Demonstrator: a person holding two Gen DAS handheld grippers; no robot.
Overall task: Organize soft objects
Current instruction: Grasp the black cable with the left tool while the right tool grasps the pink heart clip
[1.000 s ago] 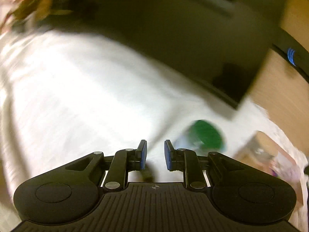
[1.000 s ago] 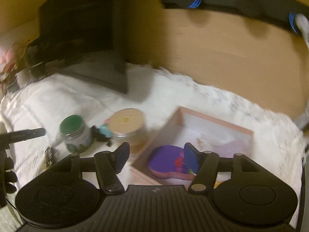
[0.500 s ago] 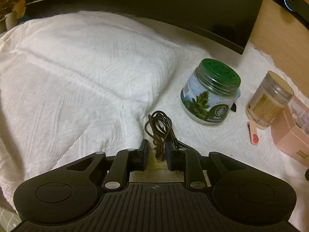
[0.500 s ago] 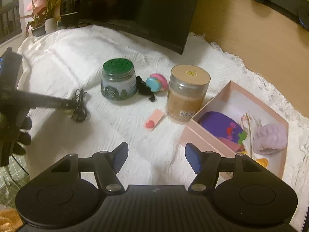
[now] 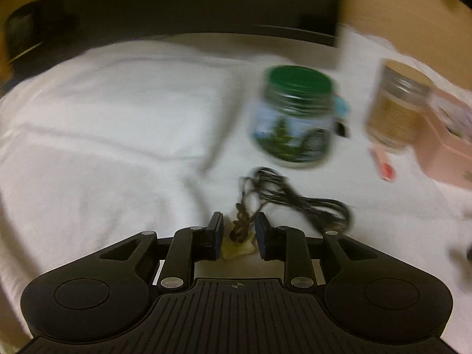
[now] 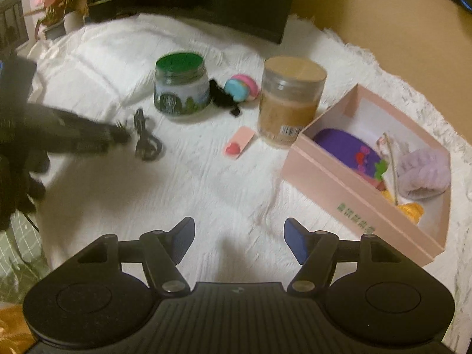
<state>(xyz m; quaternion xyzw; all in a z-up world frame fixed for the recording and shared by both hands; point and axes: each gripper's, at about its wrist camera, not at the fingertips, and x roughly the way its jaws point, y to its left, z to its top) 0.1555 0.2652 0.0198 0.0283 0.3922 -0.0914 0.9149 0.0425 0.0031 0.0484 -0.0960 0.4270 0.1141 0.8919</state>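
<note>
My left gripper [image 5: 238, 233] has its jaws a little apart around a small brown knotted cord with a pale yellow piece [image 5: 240, 237]; contact is unclear through the blur. A black cable bundle [image 5: 306, 200] lies just right of it. In the right wrist view the left gripper [image 6: 118, 135] reaches beside the cable [image 6: 146, 141]. My right gripper [image 6: 239, 239] is open and empty above the white cloth. A pink box [image 6: 339, 183] at the right holds a purple soft item [image 6: 345, 147], a lilac scrunchie [image 6: 424, 174] and a yellow item [image 6: 410, 209].
A green-lidded jar [image 6: 181, 85], a tan-lidded jar [image 6: 290, 100], a pink-and-blue soft ball [image 6: 242, 87] with a black tuft [image 6: 221, 96], and a pink tag [image 6: 239, 144] lie on the white cloth [image 6: 206, 183]. A dark monitor [image 6: 236, 0] stands behind.
The left gripper moved forward onto the brown cord and its view is blurred by motion. The right gripper drew slightly closer to the cloth, still open.
</note>
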